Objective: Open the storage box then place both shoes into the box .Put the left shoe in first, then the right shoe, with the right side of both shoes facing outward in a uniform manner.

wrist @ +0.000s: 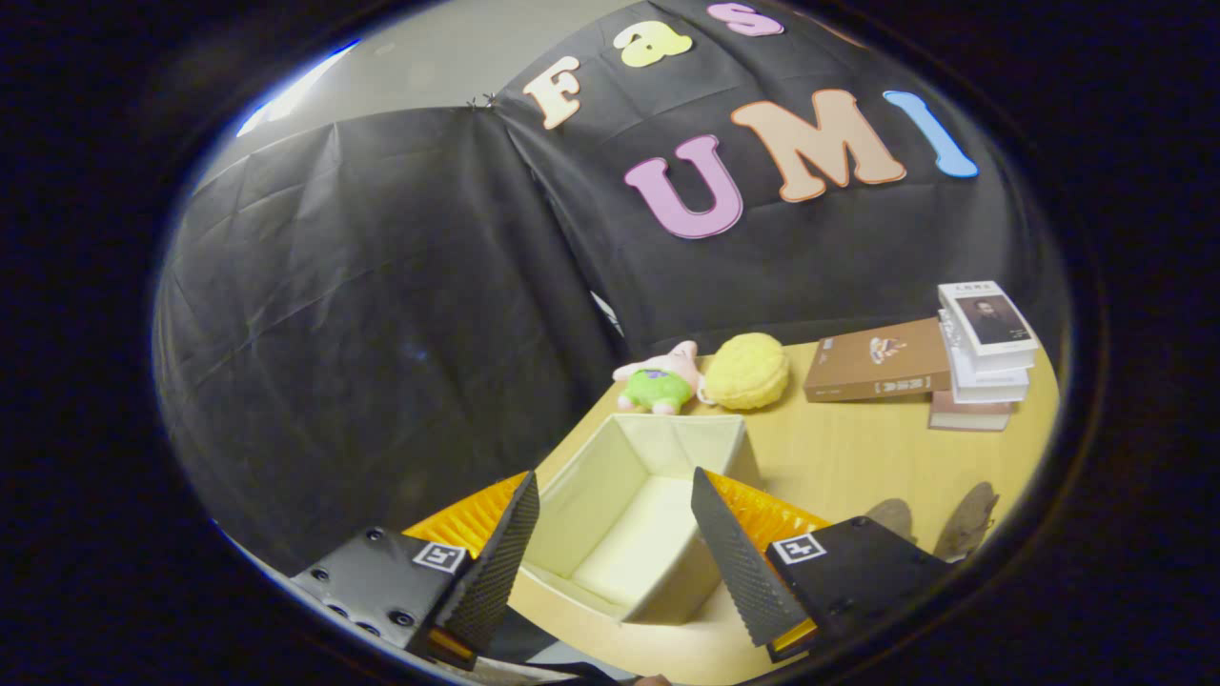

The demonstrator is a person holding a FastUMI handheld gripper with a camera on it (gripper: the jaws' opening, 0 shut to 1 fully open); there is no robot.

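A cream fabric storage box [637,514] stands open on the wooden table [858,448], its inside empty. My gripper [615,510] hovers above its near end, open, with nothing between the fingers; the box's interior shows in the gap. Two brownish shoes [939,522] lie on the table to the right of the box, just beyond the right finger, partly cut off.
A pink and green plush toy [660,379] and a yellow fluffy ball [750,371] lie beyond the box at the table's far edge. A brown book [877,362] and a stack of books [986,353] sit at the far right. Black cloth walls surround the table.
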